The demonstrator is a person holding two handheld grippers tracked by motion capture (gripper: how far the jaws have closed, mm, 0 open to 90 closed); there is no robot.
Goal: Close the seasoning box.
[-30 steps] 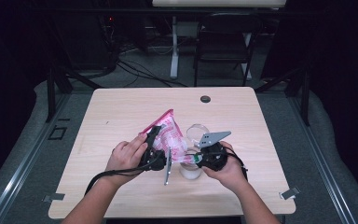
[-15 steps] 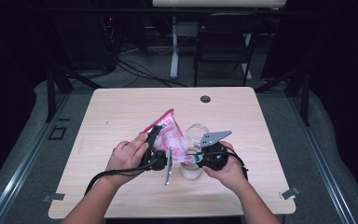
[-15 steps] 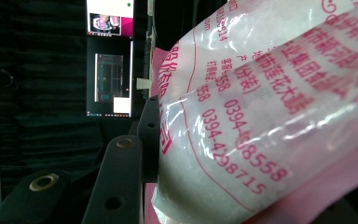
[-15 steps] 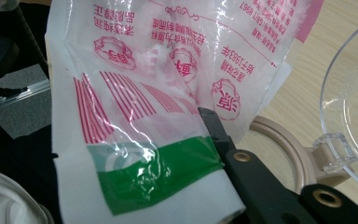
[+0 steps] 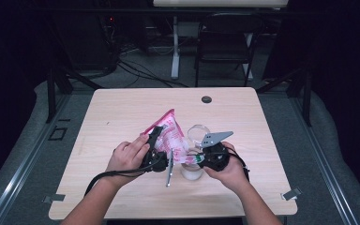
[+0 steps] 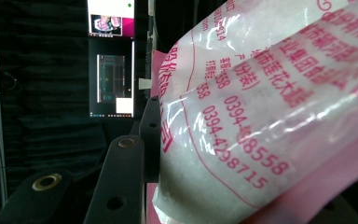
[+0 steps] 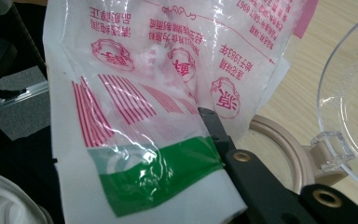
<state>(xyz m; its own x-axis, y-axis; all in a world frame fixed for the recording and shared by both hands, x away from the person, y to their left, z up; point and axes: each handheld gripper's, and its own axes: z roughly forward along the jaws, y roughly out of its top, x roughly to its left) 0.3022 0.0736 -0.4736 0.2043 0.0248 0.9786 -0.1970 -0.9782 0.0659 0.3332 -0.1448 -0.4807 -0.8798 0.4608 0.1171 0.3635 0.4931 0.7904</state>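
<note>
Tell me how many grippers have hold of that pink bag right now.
2. The left gripper clamps the pink bag on its left side, and the right gripper pinches its lower end above the beige-rimmed jar. Contact points are partly hidden by the plastic.

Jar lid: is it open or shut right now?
Open. In the right gripper view the clear lid stands swung up on its hinge, off the beige jar rim, beside the pink-printed bag.

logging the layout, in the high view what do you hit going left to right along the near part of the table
person's left hand → left gripper → pink and white bag → right gripper → person's right hand
</note>
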